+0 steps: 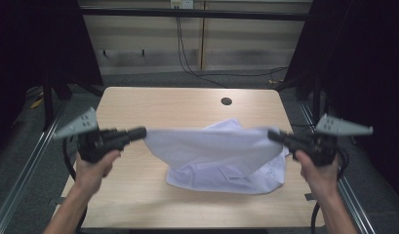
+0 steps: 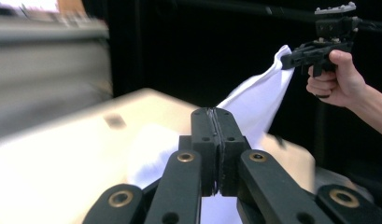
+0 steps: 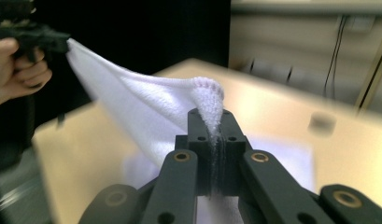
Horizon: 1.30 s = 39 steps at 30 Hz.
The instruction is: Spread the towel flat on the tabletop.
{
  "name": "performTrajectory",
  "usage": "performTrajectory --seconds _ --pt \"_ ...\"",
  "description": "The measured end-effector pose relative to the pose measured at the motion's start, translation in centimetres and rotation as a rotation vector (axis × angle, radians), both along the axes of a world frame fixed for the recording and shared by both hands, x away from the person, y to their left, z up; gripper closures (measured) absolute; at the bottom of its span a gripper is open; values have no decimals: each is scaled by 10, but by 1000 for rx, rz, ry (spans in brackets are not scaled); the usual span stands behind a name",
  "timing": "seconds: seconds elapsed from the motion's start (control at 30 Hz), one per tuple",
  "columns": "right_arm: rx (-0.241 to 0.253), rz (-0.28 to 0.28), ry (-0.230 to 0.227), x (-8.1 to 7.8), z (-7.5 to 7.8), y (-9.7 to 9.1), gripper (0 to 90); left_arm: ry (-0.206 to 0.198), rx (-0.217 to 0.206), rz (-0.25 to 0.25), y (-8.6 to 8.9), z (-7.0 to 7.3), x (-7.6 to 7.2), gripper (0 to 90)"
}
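Note:
A white cloth [image 1: 221, 151] hangs stretched between my two grippers above the wooden table [image 1: 153, 102]; its lower part sags onto the tabletop. My left gripper [image 1: 142, 131] is shut on the cloth's left corner, and in the left gripper view its jaws [image 2: 217, 116] are pressed together with the cloth [image 2: 258, 102] running off to the right gripper [image 2: 291, 58]. My right gripper [image 1: 271, 134] is shut on the right corner. In the right gripper view a fold of the knitted cloth [image 3: 146, 107] bulges out of the closed jaws [image 3: 216, 122] and leads across to the left gripper [image 3: 62, 44].
A round hole [image 1: 226, 101] sits in the table's far right part. Black cables [image 1: 187, 63] hang down the back wall to the floor. Metal rails [image 1: 26, 170] run along both sides of the table, with dark curtains beyond.

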State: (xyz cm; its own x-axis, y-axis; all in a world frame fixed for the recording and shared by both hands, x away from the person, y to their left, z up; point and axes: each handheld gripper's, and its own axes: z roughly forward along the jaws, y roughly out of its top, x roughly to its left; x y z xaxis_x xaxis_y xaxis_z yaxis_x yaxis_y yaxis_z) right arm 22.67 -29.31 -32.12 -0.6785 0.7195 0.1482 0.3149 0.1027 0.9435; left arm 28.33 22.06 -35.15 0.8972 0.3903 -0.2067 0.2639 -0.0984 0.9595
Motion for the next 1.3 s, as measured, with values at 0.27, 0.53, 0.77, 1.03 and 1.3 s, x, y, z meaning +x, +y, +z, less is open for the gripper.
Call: performTrajectory --seconds 0.27,0.53,0.77,1.03,1.3 --pt "-7 5 126 -96 -69 -7 868 88 95 -144 -2 -47 -70 887" --pt "-13 -101 60 -174 -57 -9 602 126 33 -208 11 -54 -112 736" --pt "-26 -121 103 -136 -80 -17 564 204 136 -113 1 -87 -54 727" --pt "-181 -73 257 -27 -124 1 563 281 237 -73 -45 -115 14 647" --pt "-212 -41 344 26 -146 11 711 311 330 -135 -66 -136 22 770"
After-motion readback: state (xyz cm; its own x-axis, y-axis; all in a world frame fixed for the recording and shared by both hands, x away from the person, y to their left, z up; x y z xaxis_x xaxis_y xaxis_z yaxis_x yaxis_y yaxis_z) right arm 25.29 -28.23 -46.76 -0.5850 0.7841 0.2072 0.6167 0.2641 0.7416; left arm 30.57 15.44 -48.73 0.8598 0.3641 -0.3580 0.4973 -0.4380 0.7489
